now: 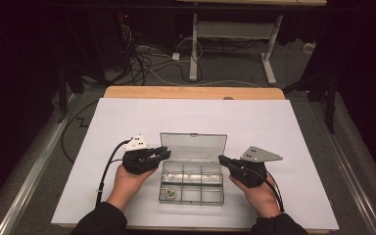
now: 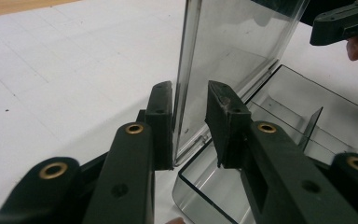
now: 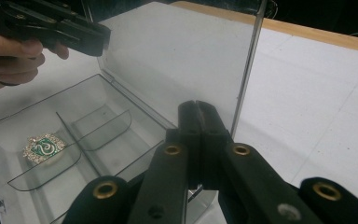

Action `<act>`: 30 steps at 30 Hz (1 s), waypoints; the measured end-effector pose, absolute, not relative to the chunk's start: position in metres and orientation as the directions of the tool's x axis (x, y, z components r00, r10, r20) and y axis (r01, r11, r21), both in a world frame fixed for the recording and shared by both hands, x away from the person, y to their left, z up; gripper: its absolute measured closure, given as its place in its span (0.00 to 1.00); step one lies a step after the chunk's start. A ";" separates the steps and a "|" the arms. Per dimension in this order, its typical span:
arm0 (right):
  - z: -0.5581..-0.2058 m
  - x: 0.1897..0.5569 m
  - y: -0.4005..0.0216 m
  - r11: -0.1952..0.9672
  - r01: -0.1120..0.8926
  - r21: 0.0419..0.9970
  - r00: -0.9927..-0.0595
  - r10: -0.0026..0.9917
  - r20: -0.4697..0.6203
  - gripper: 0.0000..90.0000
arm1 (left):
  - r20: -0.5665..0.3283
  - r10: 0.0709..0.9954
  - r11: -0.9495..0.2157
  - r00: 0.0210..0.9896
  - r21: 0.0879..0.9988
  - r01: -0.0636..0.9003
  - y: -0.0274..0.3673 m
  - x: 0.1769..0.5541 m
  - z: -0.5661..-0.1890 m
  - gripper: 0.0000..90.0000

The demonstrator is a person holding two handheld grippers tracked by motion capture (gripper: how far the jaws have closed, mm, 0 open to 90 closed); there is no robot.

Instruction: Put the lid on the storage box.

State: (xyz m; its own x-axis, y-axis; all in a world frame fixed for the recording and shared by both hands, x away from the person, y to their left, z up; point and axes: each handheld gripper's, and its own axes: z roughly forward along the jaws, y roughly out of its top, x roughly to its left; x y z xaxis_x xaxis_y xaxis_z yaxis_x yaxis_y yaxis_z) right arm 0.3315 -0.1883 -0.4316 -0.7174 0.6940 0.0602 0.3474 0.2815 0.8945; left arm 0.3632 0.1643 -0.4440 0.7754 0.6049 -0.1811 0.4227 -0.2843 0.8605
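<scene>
White worktop (image 1: pixel 127 122) carries a clear box (image 1: pixel 192 188); its upright lid (image 1: pixel 193 146) stands between the left hand-held gripper's (image 1: pixel 162 152) parted jaws, one pad touching, while the right hand-held gripper (image 1: pixel 222 160) is closed empty beside it.

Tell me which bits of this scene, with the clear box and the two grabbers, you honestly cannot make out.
- Left gripper, left gripper view: its jaws straddle the upright lid's edge; whether both pads press it is unclear.
- Right gripper, right gripper view: jaws shut together; whether their tips touch the clear plastic box is hidden behind them.
- Green badge: too small in the high view, and its emblem is indistinct in the right gripper view.
- Box front, left gripper view: cut off by the frame edge.
</scene>
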 end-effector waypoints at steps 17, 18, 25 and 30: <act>-0.427 0.324 -0.189 0.279 0.342 0.898 -0.727 0.684 0.064 1.00 | -0.134 0.613 -0.324 0.779 0.856 0.403 0.161 0.349 -0.440 0.72; -0.427 0.323 -0.189 0.278 0.342 0.898 -0.728 0.682 0.066 1.00 | -0.137 0.612 -0.322 0.779 0.856 0.404 0.161 0.348 -0.440 0.72; -0.427 0.315 -0.191 0.278 0.345 0.896 -0.731 0.678 0.071 1.00 | -0.131 0.615 -0.330 0.777 0.853 0.405 0.160 0.344 -0.439 0.69; -0.426 0.312 -0.190 0.276 0.346 0.897 -0.733 0.676 0.076 1.00 | -0.115 0.616 -0.342 0.779 0.852 0.396 0.160 0.338 -0.440 0.66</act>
